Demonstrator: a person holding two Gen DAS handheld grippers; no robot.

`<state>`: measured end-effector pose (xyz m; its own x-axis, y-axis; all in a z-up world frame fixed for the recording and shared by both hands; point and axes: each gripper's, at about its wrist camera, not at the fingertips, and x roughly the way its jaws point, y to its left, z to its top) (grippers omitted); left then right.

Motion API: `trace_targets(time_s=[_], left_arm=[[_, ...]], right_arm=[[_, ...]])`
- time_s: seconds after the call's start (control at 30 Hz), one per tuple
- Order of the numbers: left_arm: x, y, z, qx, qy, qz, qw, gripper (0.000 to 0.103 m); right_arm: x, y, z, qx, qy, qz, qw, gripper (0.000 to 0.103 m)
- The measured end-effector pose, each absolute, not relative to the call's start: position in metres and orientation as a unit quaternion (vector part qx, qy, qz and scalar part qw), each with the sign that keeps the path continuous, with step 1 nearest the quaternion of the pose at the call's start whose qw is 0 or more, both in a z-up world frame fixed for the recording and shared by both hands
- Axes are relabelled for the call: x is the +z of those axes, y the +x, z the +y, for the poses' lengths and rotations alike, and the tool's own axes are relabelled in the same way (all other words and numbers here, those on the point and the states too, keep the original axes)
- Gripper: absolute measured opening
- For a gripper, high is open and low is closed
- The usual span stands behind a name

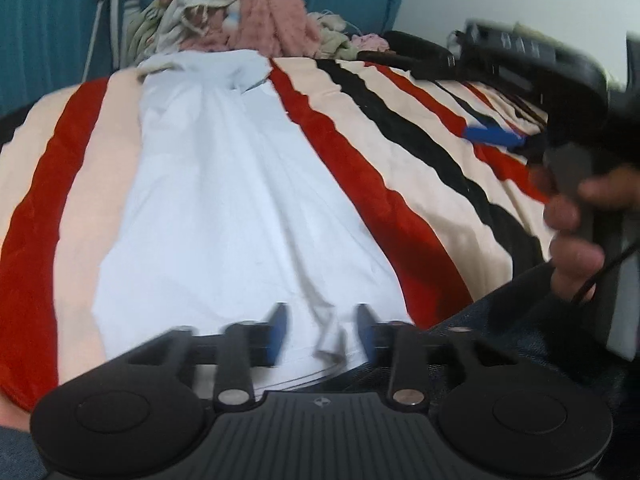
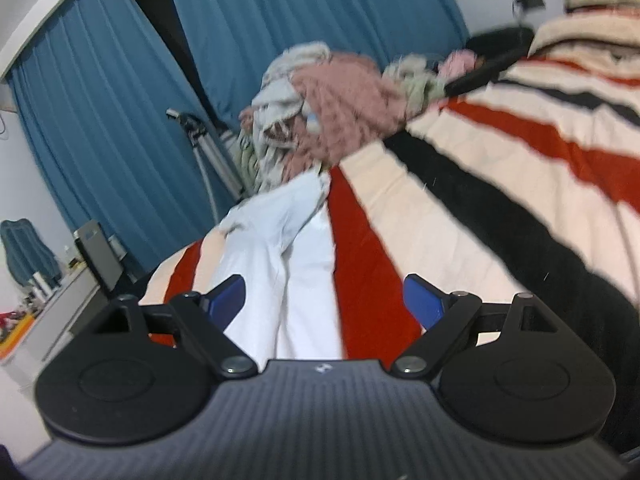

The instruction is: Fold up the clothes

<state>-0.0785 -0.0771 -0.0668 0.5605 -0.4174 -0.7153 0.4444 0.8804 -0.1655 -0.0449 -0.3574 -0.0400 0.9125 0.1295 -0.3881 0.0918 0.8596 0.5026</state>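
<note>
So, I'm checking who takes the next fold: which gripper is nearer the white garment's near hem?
Left. The left gripper hangs right over the white garment at its hem; the right gripper is off over the striped blanket.

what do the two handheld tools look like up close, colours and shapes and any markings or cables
Both match: the left tool and right tool have a black ribbed body with a small pale logo, two round black discs at the sides, black linkage arms on silver pivot pins, and blue fingers. In the left view, the hand gripping the right tool has a thin black cable running past it.
</note>
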Motion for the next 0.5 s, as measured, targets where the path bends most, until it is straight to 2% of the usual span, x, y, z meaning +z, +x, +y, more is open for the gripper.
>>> trace_targets(time_s=[0.07, 0.13, 0.17, 0.23, 0.37, 0.5], left_arm=[[-0.062, -0.070, -0.060, -0.246, -0.013, 0.407, 0.880, 0.055], [-0.055, -0.056, -0.038, -0.225, -0.048, 0.405, 0.885, 0.067], [-0.052, -0.048, -0.027, -0.213, -0.066, 0.405, 0.887, 0.068], [-0.049, -0.031, -0.003, -0.184, -0.103, 0.404, 0.890, 0.071], [-0.054, 0.004, 0.038, -0.113, -0.171, 0.407, 0.890, 0.072], [-0.082, 0.033, 0.053, -0.102, -0.228, 0.466, 0.849, 0.070]], right_arm=[[-0.050, -0.037, -0.359, 0.041, 0.288, 0.242, 0.926, 0.087], [-0.065, -0.026, -0.360, 0.067, 0.321, 0.284, 0.901, 0.086], [-0.072, -0.022, -0.360, 0.073, 0.335, 0.302, 0.889, 0.086], [-0.082, -0.016, -0.359, 0.076, 0.348, 0.331, 0.874, 0.076], [-0.102, -0.007, -0.356, 0.072, 0.376, 0.383, 0.841, 0.074], [-0.123, -0.002, -0.356, 0.059, 0.406, 0.429, 0.805, 0.071]])
